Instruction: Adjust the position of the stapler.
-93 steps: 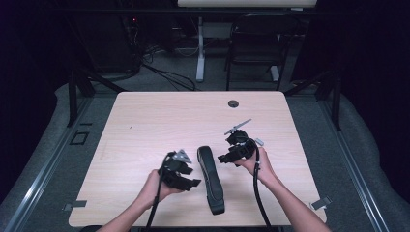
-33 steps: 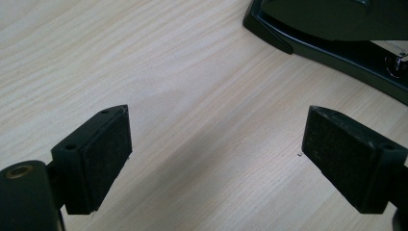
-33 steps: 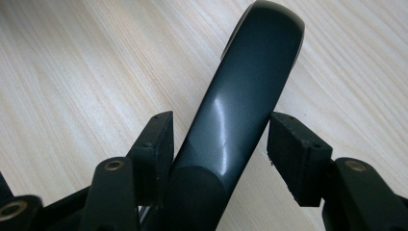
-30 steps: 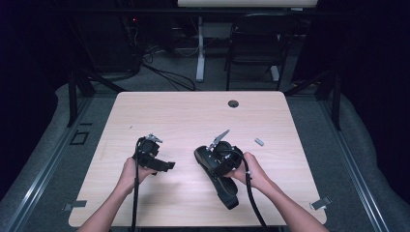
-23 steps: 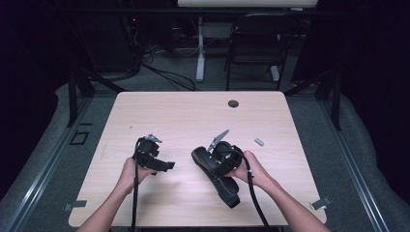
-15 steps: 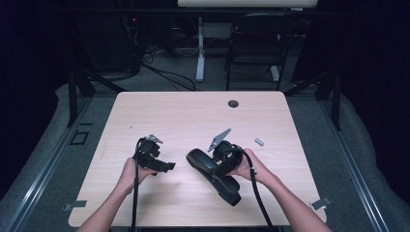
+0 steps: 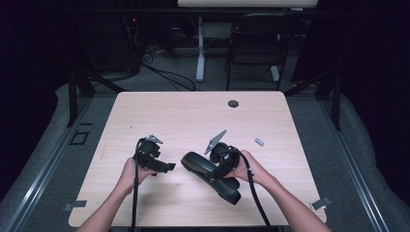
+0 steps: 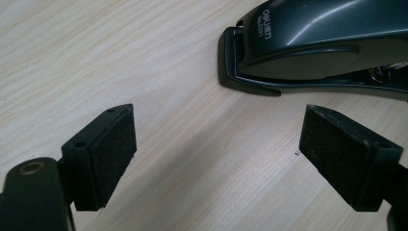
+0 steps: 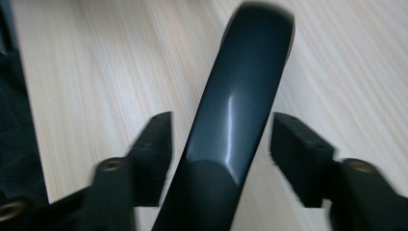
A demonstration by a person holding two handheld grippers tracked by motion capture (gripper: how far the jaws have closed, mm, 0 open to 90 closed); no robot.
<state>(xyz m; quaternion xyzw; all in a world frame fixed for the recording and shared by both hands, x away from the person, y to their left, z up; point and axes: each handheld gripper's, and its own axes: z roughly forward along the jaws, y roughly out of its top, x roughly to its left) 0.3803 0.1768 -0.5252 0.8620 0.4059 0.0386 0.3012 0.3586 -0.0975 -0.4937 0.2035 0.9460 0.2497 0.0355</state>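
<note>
Black right gripper [image 9: 219, 159] straddles stapler [image 9: 240, 96] (loosely)

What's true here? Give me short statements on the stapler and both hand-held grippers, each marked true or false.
1. The stapler lies on the table. True.
2. The left hand-held gripper holds the stapler. False: its jaws are open with nothing between them; the stapler lies ahead of them.
3. The right hand-held gripper is clamped on the stapler. False: its jaws have just been opening and stand clear of the stapler between them.
4. A small grey piece lies on the table. True.
</note>
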